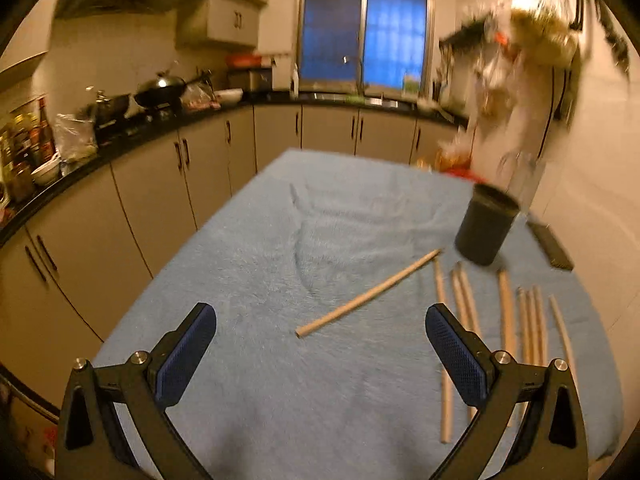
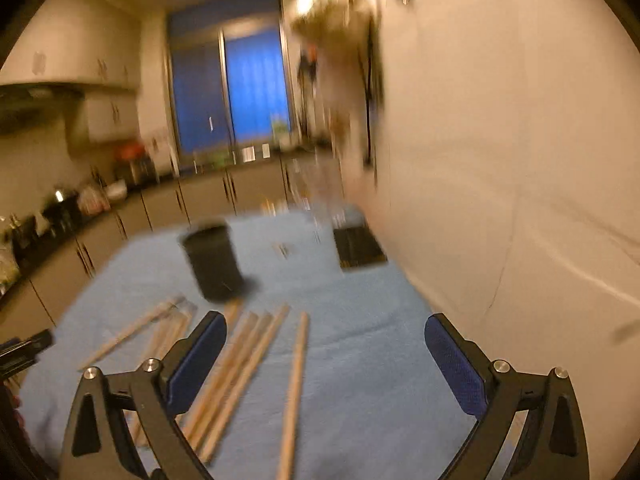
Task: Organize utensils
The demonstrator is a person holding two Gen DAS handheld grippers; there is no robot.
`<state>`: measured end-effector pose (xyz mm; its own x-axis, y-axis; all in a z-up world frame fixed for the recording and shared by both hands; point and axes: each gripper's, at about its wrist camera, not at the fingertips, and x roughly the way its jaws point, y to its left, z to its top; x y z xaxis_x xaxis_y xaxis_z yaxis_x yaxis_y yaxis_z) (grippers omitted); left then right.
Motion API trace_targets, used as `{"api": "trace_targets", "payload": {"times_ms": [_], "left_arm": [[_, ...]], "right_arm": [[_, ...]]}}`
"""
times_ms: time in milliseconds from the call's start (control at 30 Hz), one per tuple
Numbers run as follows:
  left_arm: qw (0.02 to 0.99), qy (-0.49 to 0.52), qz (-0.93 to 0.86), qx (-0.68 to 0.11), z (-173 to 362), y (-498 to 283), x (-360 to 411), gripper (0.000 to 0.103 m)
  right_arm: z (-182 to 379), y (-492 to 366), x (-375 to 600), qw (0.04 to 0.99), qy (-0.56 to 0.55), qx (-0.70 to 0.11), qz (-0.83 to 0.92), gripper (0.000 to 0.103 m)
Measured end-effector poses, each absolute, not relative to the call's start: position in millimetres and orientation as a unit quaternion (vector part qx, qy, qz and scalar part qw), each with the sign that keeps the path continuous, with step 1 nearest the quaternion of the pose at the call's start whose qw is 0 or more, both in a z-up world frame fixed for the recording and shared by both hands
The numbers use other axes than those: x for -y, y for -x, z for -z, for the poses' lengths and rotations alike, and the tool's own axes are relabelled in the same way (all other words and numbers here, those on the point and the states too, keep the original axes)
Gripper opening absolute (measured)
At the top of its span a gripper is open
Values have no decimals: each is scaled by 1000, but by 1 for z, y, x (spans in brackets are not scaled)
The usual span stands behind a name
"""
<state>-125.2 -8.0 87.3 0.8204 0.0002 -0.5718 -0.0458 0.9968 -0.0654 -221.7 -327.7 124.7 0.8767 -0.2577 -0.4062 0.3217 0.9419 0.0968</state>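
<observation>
Left gripper (image 1: 320, 354): lower centre of the left wrist view, blue-padded fingers spread wide apart, holding nothing, above the blue cloth (image 1: 248, 240).
Loose chopstick (image 1: 368, 293): lies diagonally on the cloth in mid-frame, just beyond the gap between the left fingers, not touching them.
Chopstick row (image 1: 528, 328): roughly parallel wooden sticks at lower right of the left view, partly hidden behind the right-hand finger.
Black holder (image 1: 486, 226): upright cylinder, right of centre, just beyond the far ends of the row.
Right gripper (image 2: 326, 360): lower centre of the right wrist view, fingers wide apart, empty; view blurred.
Chopsticks, right view (image 2: 240, 368): fanned at lower left, several passing behind the left-hand finger; one stick (image 2: 296, 380) lies between the fingers.
Black holder, right view (image 2: 214, 262): left of centre, beyond the sticks.
Black mat (image 2: 360, 246): flat, centre-right, against the wall.
</observation>
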Motion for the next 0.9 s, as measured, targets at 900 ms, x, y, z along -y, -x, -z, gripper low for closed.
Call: {"api": "trace_targets", "payload": {"times_ms": [900], "left_arm": [[972,50,-31,-227,-75,182,1,103]], "right_arm": [[-121,269,265,980,-33,-157,119,100]]}}
